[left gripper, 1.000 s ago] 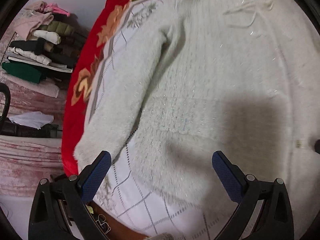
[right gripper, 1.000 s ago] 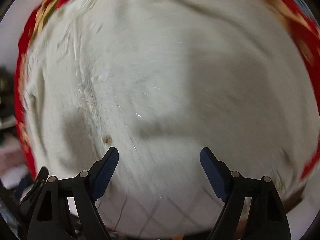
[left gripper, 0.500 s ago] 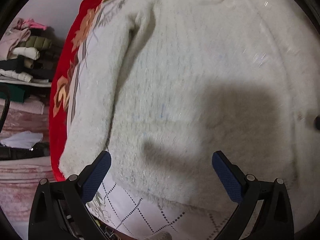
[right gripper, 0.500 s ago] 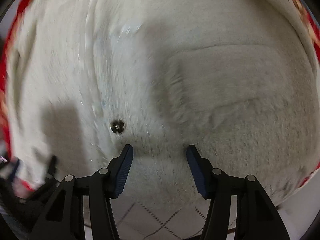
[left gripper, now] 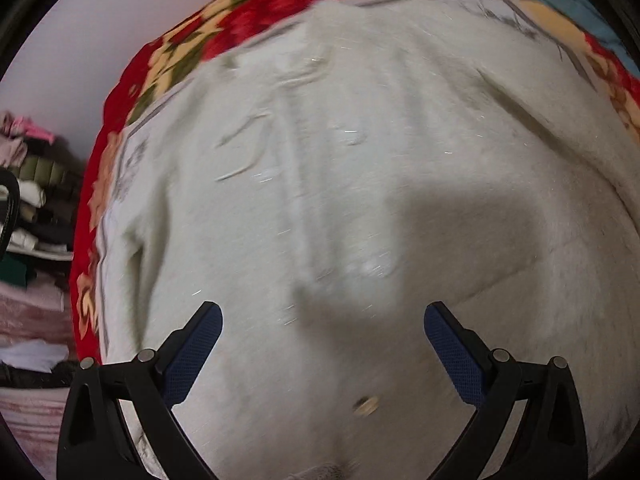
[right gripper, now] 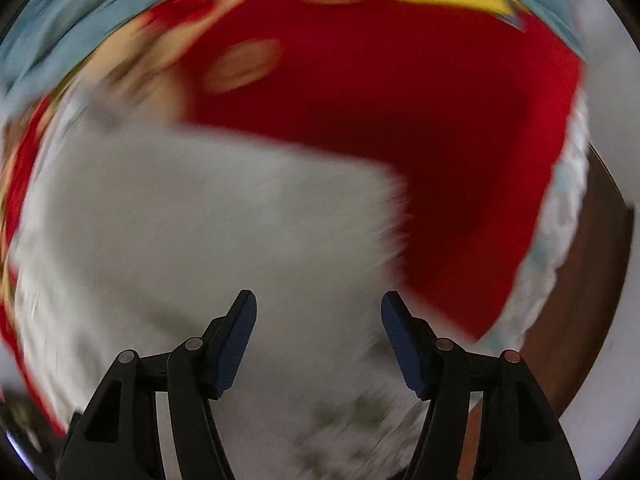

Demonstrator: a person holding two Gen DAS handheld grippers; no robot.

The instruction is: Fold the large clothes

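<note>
White fuzzy sweater (left gripper: 360, 200) lies spread flat on the red floral blanket (left gripper: 280, 8), ready for folding. Left claw (left gripper: 322, 320) hovers spread wide above it. Right claw (right gripper: 318, 308) is also spread, gripping nothing, near the sweater's edge.

Fuzzy white knit sweater (left gripper: 360, 200), plush red floral blanket (right gripper: 380, 100)

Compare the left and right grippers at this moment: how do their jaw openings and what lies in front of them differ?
The left gripper has its jaws spread wide; the right gripper is open too, but narrower. The left one faces the white sweater spread flat, only slightly blurred; the right view is heavily blurred, showing a sweater edge against the red blanket. Both have blue-padded fingers and grip nothing.
</note>
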